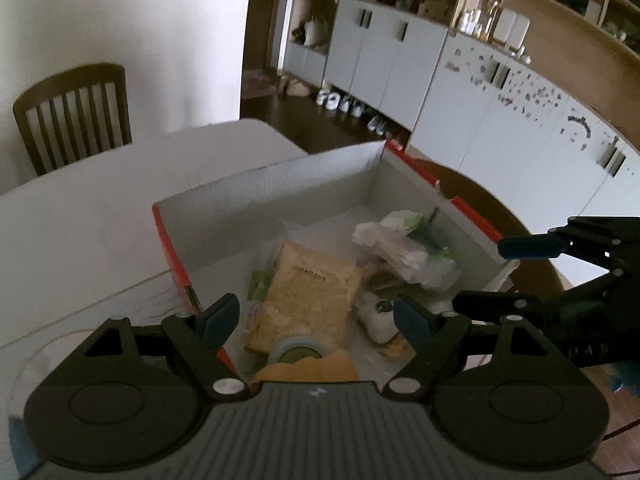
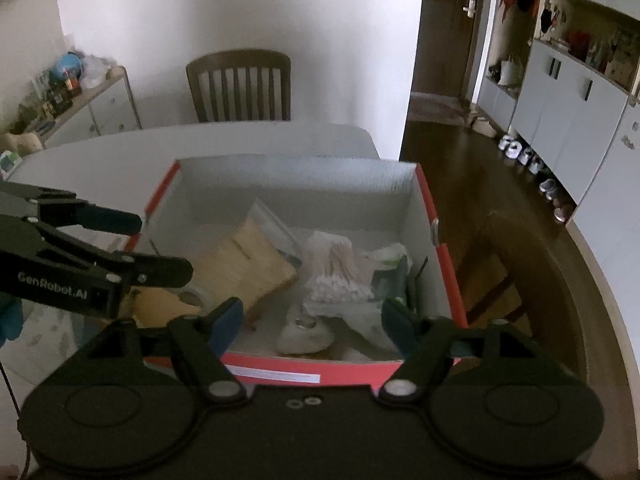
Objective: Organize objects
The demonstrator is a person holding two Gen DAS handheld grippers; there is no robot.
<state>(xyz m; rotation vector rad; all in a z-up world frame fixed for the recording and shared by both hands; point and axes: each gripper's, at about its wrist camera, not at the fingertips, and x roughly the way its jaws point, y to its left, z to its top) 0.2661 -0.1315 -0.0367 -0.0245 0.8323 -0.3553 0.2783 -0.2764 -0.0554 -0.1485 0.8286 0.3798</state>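
Observation:
A red cardboard box [image 1: 264,176] [image 2: 444,260] with a white inside stands open on the white table [image 1: 80,220]. In it lie a tan packet [image 1: 312,292] [image 2: 248,268], a clear bag of cotton swabs [image 2: 336,276], a grey tape roll [image 1: 298,350], a white rounded object [image 2: 304,336] and a green-and-white plastic bag [image 1: 416,236]. My left gripper [image 1: 316,316] [image 2: 158,246] hovers open above the box's left near corner. Open too, my right gripper [image 2: 312,316] [image 1: 492,276] hangs over the near wall. Neither holds anything.
One wooden chair [image 2: 240,84] [image 1: 72,116] stands at the table's far side, and another chair [image 2: 520,264] sits just right of the box. White cabinets [image 1: 400,64] line the right wall, with shoes below them. A cluttered sideboard [image 2: 80,108] is at far left.

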